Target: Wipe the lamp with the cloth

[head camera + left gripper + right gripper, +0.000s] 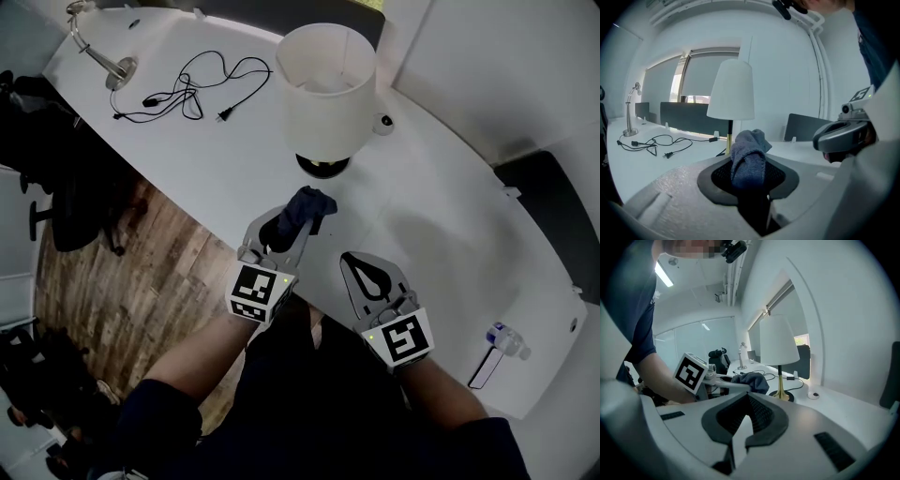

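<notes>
A lamp with a white shade (327, 89) and a dark round base (322, 167) stands on the white table (450, 234); its shade (731, 90) fills the middle of the left gripper view and shows again in the right gripper view (778, 341). My left gripper (298, 217) is shut on a dark blue cloth (307, 208), held just in front of the lamp base; the bunched cloth (748, 157) sticks up between the jaws. My right gripper (359, 261) hovers beside it to the right, shut with nothing in it, and from there the cloth (751, 382) shows to its left.
A black power cord (190, 89) lies coiled at the table's far left near a chrome desk lamp (97, 52). A small round white puck (384, 122) sits behind the lamp. A white box and small bottle (497, 349) lie near the right edge. Wooden floor (131, 272) lies left.
</notes>
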Available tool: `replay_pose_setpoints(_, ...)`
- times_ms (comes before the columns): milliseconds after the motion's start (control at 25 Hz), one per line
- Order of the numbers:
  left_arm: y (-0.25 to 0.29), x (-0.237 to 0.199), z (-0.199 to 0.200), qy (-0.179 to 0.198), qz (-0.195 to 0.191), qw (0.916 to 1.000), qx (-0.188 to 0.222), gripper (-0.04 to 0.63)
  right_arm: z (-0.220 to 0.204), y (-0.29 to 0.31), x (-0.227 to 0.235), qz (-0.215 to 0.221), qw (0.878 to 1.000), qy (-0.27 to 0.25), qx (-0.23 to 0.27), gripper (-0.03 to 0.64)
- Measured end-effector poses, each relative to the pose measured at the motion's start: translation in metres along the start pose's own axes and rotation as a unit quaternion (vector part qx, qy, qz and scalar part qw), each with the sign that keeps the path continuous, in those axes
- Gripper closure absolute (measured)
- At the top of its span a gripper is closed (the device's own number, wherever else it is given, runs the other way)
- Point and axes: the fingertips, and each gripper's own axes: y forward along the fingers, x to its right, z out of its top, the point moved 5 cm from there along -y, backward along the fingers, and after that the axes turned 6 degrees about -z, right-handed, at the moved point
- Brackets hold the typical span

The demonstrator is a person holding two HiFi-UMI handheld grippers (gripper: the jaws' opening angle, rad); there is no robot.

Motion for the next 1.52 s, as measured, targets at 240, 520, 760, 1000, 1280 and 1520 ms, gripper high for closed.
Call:
replay_pose_setpoints(240,0.041,-0.033,-0.016,0.02,-0.001,0.9995,-0.023,0.477,-0.023,0.004,0.004,-0.021,0.999,0.021,-0.019,0.607)
replay_pose_setpoints(520,0.078,-0.058,-0.033,0.016,0.003,0.999,-0.042,0.477,-0.04,0.006,0.007,-0.036,0.998,0.036,-0.034,0.607)
replay_pose_setpoints(760,0.105,-0.067,-0.044,0.03,-0.001,0.9977,-0.061,0.477,-0.05,0.008,0.009,-0.042,0.997,0.039,-0.042,0.607)
replay_pose_setpoints(1000,0.116,-0.085,-0.055,0.051,0.007,0.994,-0.097,0.478,-0.057,0.005,0.012,-0.049,0.996,0.047,-0.056,0.607)
replay_pose_setpoints(1280,0.126,-0.109,-0.059,0.08,0.008,0.99,-0.116,0.477,-0.057,0.008,0.016,-0.055,0.996,0.052,-0.056,0.607)
replay_pose_setpoints(1520,0.139,-0.122,-0.055,0.101,0.008,0.9879,-0.118,0.477,-0.058,0.009,0.018,-0.062,0.995,0.054,-0.056,0.607)
